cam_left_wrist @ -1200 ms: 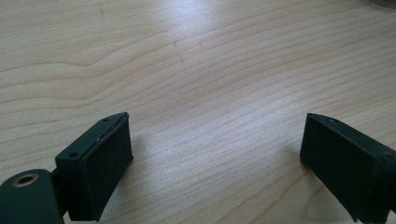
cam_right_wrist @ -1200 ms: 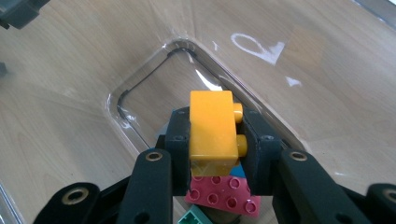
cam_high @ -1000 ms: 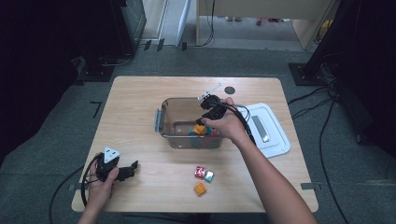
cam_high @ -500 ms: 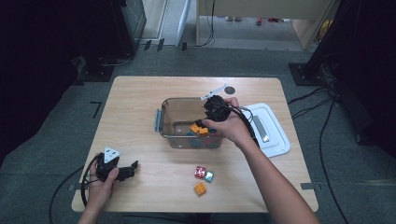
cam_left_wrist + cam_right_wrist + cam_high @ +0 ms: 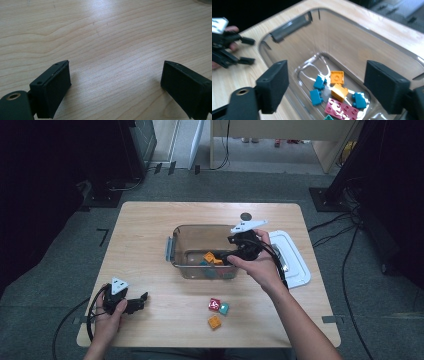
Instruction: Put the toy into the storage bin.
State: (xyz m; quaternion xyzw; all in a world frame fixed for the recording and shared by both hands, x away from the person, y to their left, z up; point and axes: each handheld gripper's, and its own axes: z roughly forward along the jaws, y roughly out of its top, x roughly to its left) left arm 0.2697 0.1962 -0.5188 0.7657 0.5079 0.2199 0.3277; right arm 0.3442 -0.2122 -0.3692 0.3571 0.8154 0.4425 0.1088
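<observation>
the right hand-held gripper (image 5: pixel 231 255) hangs over the clear container (image 5: pixel 176 251), jaws just spread wide with nothing between them; orange, teal and red bricks (image 5: pixel 337 91) lie on its floor. the left hand-held gripper (image 5: pixel 141 300) rests spread and empty on the bench (image 5: pixel 150 227). three loose bricks (image 5: pixel 218 309) sit nearer the person, a white lid (image 5: pixel 295 262) just beside the container.

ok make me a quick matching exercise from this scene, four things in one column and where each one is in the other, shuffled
Things:
1. red brick
2. white lid
3. right gripper
4. left gripper

Places:
A. over the clear container, jaws open and empty
B. bare table, near left corner
C. table, in front of the container
D. flat, right of the container

Pairs: 1-C, 2-D, 3-A, 4-B
</observation>
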